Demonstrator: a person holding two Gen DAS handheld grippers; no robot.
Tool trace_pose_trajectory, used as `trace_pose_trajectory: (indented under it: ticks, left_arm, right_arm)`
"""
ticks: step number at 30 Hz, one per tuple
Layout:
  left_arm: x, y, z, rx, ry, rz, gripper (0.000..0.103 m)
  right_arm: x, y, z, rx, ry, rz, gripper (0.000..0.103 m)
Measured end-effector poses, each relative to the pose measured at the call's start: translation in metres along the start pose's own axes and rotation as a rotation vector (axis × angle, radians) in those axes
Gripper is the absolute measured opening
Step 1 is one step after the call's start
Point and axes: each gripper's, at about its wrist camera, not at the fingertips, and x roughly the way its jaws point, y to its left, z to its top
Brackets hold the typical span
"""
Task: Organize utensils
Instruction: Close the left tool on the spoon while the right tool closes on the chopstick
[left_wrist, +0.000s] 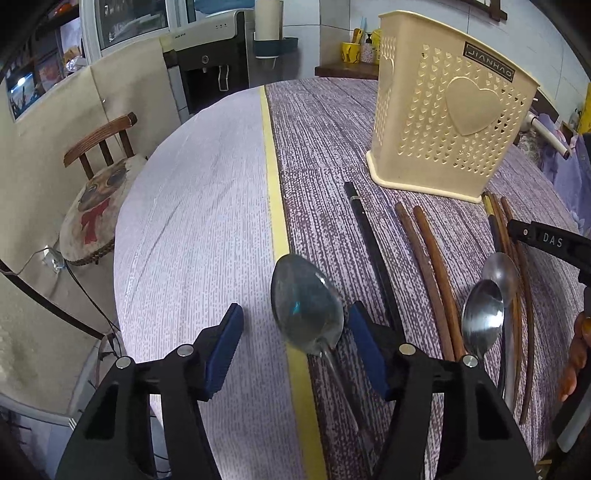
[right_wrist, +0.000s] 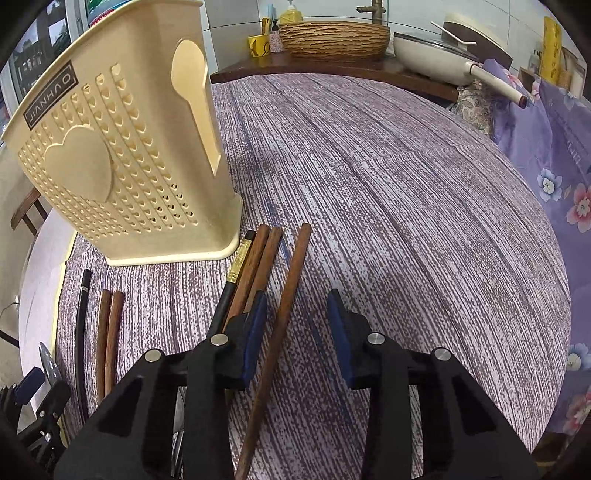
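Note:
A cream perforated utensil holder (left_wrist: 443, 122) (right_wrist: 110, 166) stands upright on the purple tablecloth. In the left wrist view my left gripper (left_wrist: 295, 310) is open around the bowl of a large metal spoon (left_wrist: 304, 302), which lies close to the right finger without being pressed. Two smaller spoons (left_wrist: 482, 317) lie to the right, beside a black chopstick (left_wrist: 369, 240) and brown chopsticks (left_wrist: 424, 251). In the right wrist view my right gripper (right_wrist: 297, 295) is open astride one brown chopstick (right_wrist: 291, 288), its pads apart from it. A gold-banded black chopstick (right_wrist: 240, 258) and two brown ones lie just left.
The round table's edge curves away at the left, past a yellow stripe (left_wrist: 275, 184). A wooden chair (left_wrist: 99, 147) stands beyond it. A wooden shelf with a woven basket (right_wrist: 332, 37) and a white pan (right_wrist: 424, 51) borders the far side. Floral cloth (right_wrist: 546, 147) hangs on the right.

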Motion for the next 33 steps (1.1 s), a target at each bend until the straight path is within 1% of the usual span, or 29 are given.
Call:
trace_pose_trajectory:
  ticks: [1,5,6,8,9,13,16,26,30,33]
  left_arm:
    - [0.001,-0.002,0.002,-0.001,0.003,0.002,0.058]
    - [0.002,-0.012,0.005,0.014,0.004,0.004,0.047]
    - [0.002,-0.013,0.005,0.017,0.0,0.006,0.045]
    - [0.002,-0.016,0.006,0.017,-0.004,0.003,0.039]
    - [0.002,-0.017,0.006,0.02,-0.004,0.007,0.039]
    - [0.003,-0.018,0.008,0.025,0.0,0.005,0.038]
    - [0.004,-0.019,0.009,0.03,-0.001,-0.001,0.038]
    - [0.006,-0.018,0.013,0.039,-0.009,-0.04,0.038]
    - [0.007,-0.014,0.014,0.027,-0.008,-0.065,0.038]
    - [0.005,-0.009,0.017,0.011,-0.013,-0.097,0.038]
  right_arm:
    - [0.001,0.0,0.001,-0.001,0.001,-0.001,0.035]
    - [0.004,0.003,0.003,-0.021,-0.006,-0.016,0.034]
    - [0.005,0.003,0.004,-0.022,-0.01,-0.017,0.033]
    - [0.006,0.002,0.004,-0.022,-0.017,-0.022,0.027]
    - [0.006,0.003,0.002,-0.02,-0.019,-0.021,0.023]
    - [0.009,-0.006,0.007,0.0,-0.017,0.004,0.015]
    - [0.01,-0.01,0.009,0.0,-0.025,0.0,0.012]
    - [0.012,-0.013,0.007,0.012,-0.042,0.032,0.011]
    - [0.013,-0.018,0.008,0.027,-0.045,0.063,0.01]
    - [0.009,-0.023,0.009,0.037,-0.067,0.083,0.01]
